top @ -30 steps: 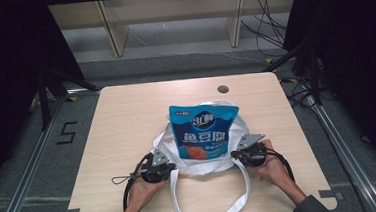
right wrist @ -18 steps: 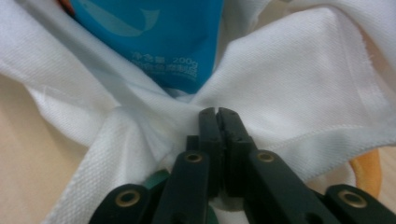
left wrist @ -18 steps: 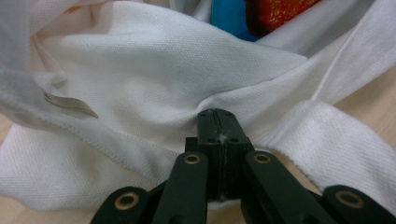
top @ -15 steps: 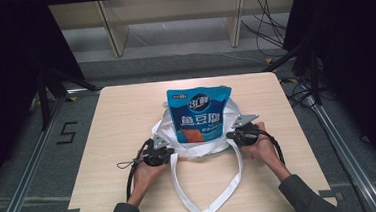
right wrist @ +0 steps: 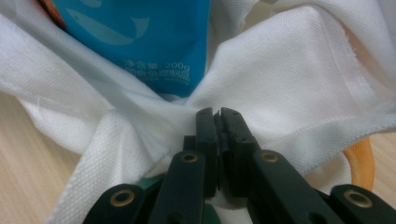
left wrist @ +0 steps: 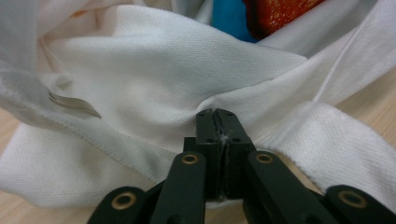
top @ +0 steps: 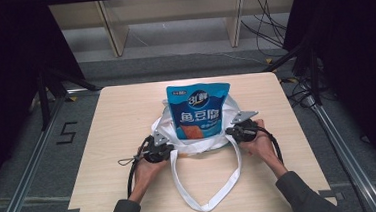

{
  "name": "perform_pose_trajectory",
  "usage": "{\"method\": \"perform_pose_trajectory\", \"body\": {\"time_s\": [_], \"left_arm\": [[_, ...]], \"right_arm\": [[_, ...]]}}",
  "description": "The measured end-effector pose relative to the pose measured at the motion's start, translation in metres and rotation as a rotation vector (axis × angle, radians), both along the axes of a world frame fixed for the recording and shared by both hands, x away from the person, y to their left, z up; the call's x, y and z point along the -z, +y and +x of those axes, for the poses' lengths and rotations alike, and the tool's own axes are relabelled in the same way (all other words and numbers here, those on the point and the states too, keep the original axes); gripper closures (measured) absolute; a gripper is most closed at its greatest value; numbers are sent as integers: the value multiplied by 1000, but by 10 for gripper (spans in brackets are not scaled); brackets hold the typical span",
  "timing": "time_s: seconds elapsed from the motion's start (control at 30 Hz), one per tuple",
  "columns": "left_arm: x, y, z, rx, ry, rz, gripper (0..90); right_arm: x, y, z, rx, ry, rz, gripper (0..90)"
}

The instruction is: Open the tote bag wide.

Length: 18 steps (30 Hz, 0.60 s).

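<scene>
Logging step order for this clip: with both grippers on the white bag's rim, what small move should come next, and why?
Probably let go. Left gripper and right gripper pinch the white bag, jaws just starting to open; the blue pouch already sits inside it on the table.

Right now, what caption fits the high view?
Two tools pinch a white bag holding a blue packet.

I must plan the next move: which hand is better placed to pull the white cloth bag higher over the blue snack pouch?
Neither clearly. Left tongs and right tongs both pinch the white cloth bag at opposite sides of the blue snack pouch, so probably both together.
</scene>
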State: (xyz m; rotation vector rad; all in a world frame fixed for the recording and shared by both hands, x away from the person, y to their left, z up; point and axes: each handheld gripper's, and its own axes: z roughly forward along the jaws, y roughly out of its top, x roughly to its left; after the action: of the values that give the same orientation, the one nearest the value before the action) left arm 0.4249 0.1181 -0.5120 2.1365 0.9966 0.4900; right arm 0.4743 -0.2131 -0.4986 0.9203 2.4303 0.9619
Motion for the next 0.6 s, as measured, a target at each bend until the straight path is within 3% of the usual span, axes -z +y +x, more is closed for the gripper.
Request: {"method": "perform_pose_trajectory", "body": {"time_s": [0.1,0.13,0.17,0.2,0.23,0.3,0.33,0.37,0.47,0.5,0.53,0.6], "left_arm": [[-2,2,1,-4,3,-33,837],[-4,4,1,-6,6,-50,803],[-10,6,0,-12,-3,-106,780],[-10,6,0,-12,-3,-106,758],[-14,6,-1,-18,-15,-120,705],[-26,6,-3,-10,-23,-129,689],[-29,5,-5,-16,-23,-126,628],[-32,4,-6,-16,-38,-120,603],[-45,5,-11,2,-51,-145,540],[-48,6,-14,-4,-54,-150,522],[-52,7,-16,-13,-52,-149,495],[-56,12,-18,5,-65,-131,460]], "right_arm": [[-2,-4,1,1,8,36,837],[-7,-8,1,12,-3,82,816],[-12,-9,-1,24,23,111,802],[-12,-9,-1,24,23,111,802],[-22,-12,-2,30,-9,161,766],[-26,-14,-4,27,-11,172,751],[-32,-16,-5,22,-49,201,729],[-34,-15,-9,36,-39,225,718],[-44,-16,-15,48,-54,246,676],[-47,-19,-14,14,-97,228,654],[-50,-18,-20,28,-74,246,626],[-54,-19,-26,37,-71,266,571]]}}
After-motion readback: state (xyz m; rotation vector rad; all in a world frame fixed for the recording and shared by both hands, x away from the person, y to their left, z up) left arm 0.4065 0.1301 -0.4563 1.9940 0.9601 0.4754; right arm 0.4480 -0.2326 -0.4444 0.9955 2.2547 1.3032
